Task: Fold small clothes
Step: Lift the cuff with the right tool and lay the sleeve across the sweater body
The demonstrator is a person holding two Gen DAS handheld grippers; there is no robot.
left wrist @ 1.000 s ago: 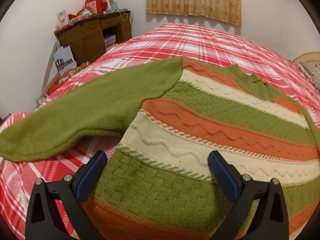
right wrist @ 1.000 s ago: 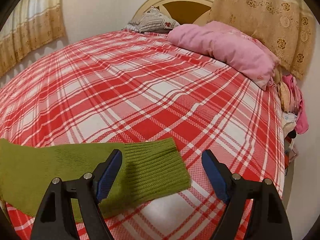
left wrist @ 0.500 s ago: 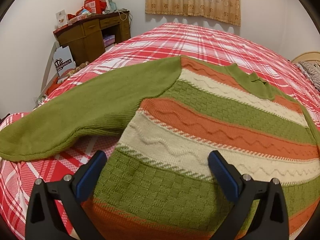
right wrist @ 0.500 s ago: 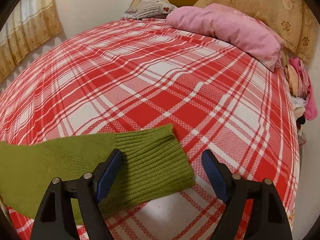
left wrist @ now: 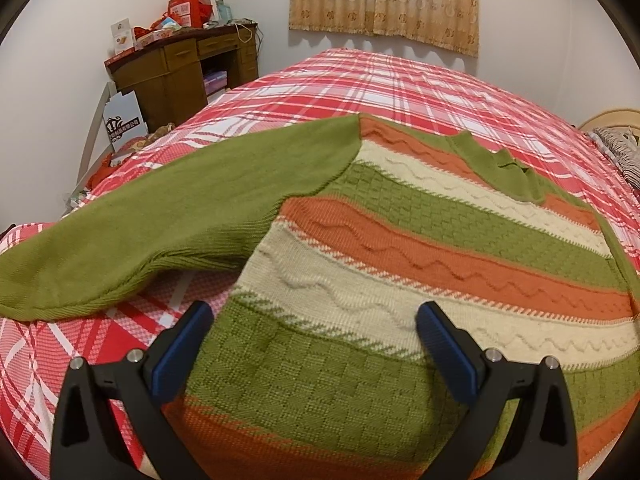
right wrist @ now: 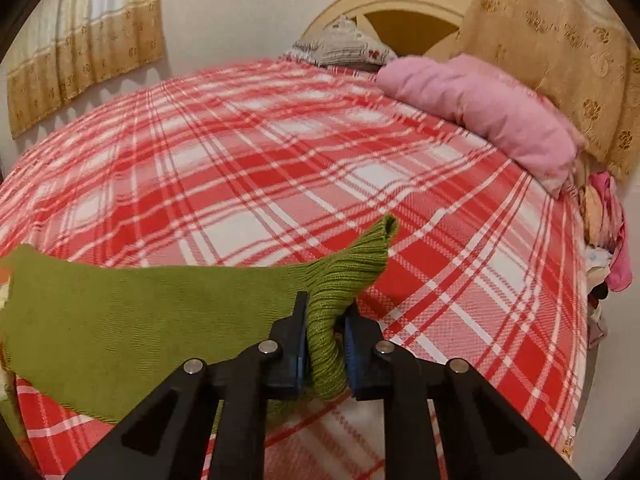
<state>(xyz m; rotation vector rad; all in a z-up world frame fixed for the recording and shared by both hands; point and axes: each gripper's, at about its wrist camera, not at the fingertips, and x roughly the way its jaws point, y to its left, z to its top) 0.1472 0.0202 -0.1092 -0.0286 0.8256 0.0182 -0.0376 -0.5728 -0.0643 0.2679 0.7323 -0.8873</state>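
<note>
Knitwear fills my left wrist view: a striped sweater in green, orange and cream bands lies spread flat on the red-and-white plaid bedspread, its green collar toward the far right and one plain green sleeve stretched out to the left across the cover. My left gripper hangs over the lower green checked band of the sweater with its blue-padded fingers standing wide apart, and I cannot see them pressing on the knit; nothing is held between them. On the right wrist view, my right gripper has just been closing and its jaws are now clamped on the ribbed cuff of the other green sleeve, the fabric bunched into a narrow fold between the two pads, with the cuff's free corner sticking up past the tips. The rest of that sleeve trails off to the left, lying on the plaid cover. Farther up the bed I see a pink pillow against a cream headboard, and a patterned curtain on the wall to the left. A brown wooden desk piled with boxes stands in the far corner of the left view.
</note>
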